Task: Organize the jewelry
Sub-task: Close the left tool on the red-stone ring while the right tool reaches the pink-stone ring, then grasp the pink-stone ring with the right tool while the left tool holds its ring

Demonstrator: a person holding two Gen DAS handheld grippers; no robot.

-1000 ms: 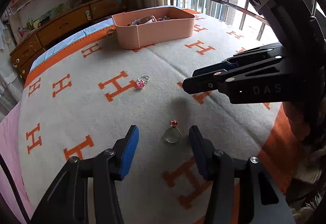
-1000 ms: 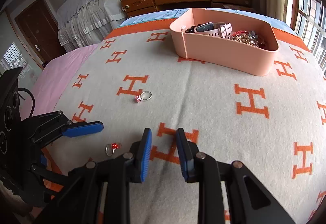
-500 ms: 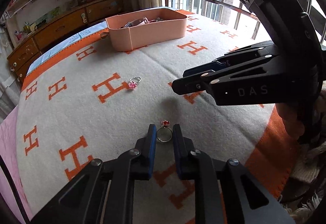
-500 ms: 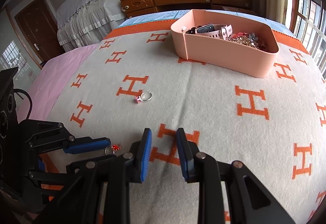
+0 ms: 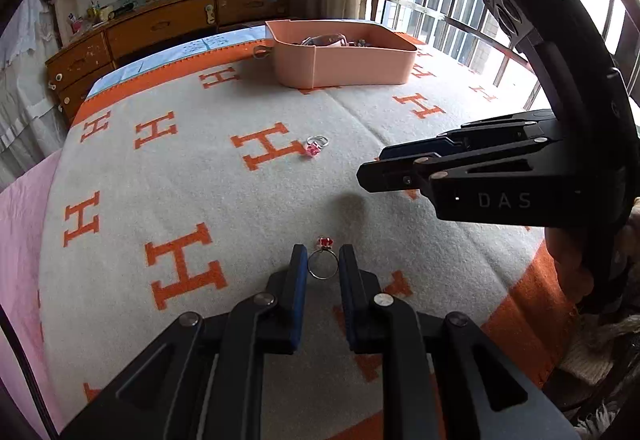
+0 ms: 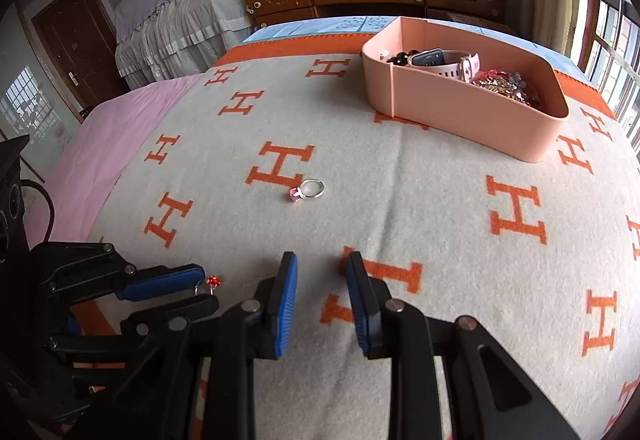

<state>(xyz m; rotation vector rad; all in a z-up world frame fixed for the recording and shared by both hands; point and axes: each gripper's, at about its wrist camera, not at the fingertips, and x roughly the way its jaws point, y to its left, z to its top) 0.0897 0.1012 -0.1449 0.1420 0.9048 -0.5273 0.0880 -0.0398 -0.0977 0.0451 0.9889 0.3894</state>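
Closest in, the left gripper (image 5: 323, 260) has its blue pads pinching the silver band of the red-stone ring (image 5: 323, 263) – the jaws have just been closing on it, and the ring lies on the blanket (image 5: 192, 175) with its stone pointing to twelve o'clock. At about two o'clock from it hovers the right gripper (image 6: 322, 272), jaws slightly parted with nothing between them. Farther out at twelve o'clock lies a pink-stone ring (image 5: 315, 145) – and beyond it the peach tray (image 5: 344, 59), holding a watch (image 6: 444, 61) and other jewelry.
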